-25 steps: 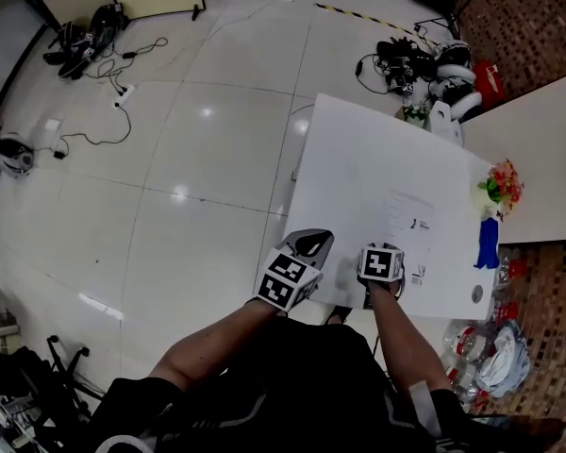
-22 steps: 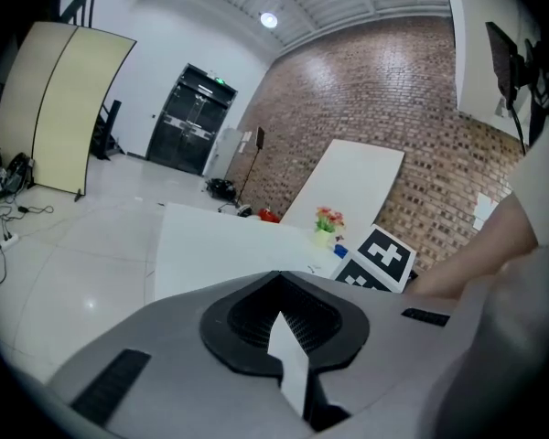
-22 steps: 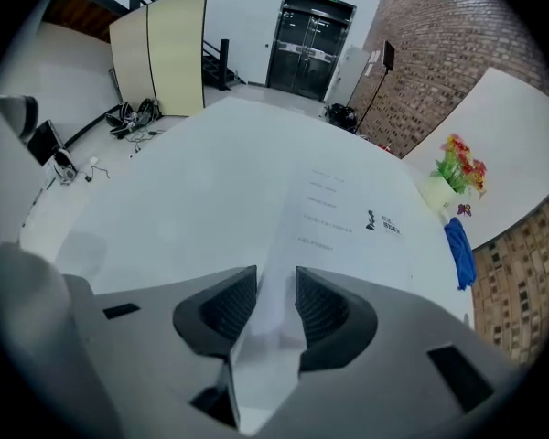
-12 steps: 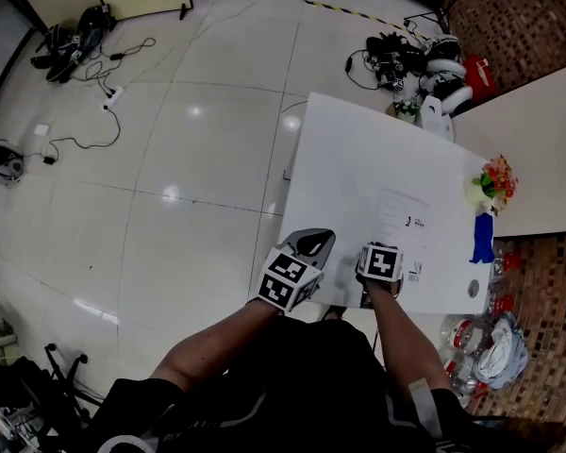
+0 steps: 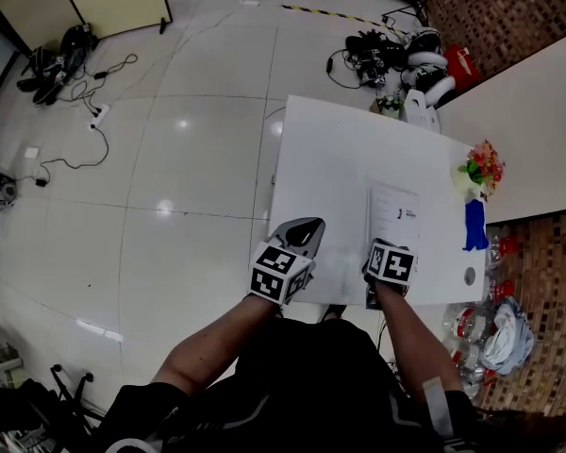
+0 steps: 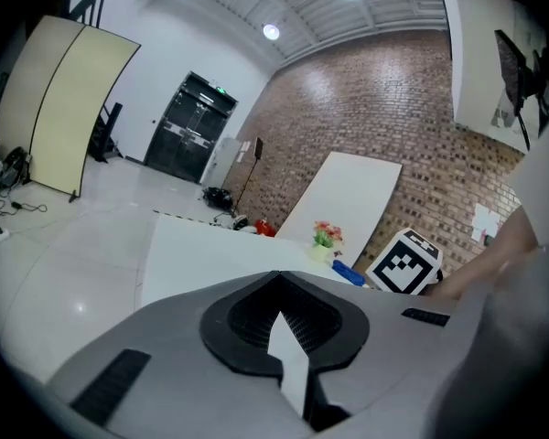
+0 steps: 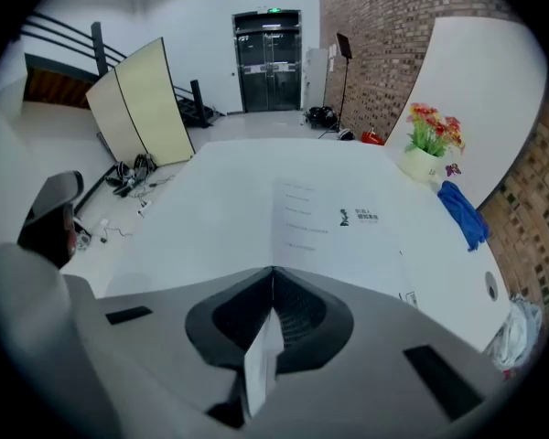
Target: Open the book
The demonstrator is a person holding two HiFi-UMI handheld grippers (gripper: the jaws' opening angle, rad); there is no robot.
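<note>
Thin white book [image 7: 334,218] (sparse print), near edge pinched by just-closed right gripper [image 7: 273,282], left gripper [image 6: 277,289] empty, jaws together

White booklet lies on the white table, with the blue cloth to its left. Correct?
No: the blue cloth lies to the right of the white booklet, which lies on the white table. Head view shows it.

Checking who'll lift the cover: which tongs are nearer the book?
Right. The right tongs have just been closing on the book's near edge, a thin white sheet between them; the left tongs hang off to its left, apart.
</note>
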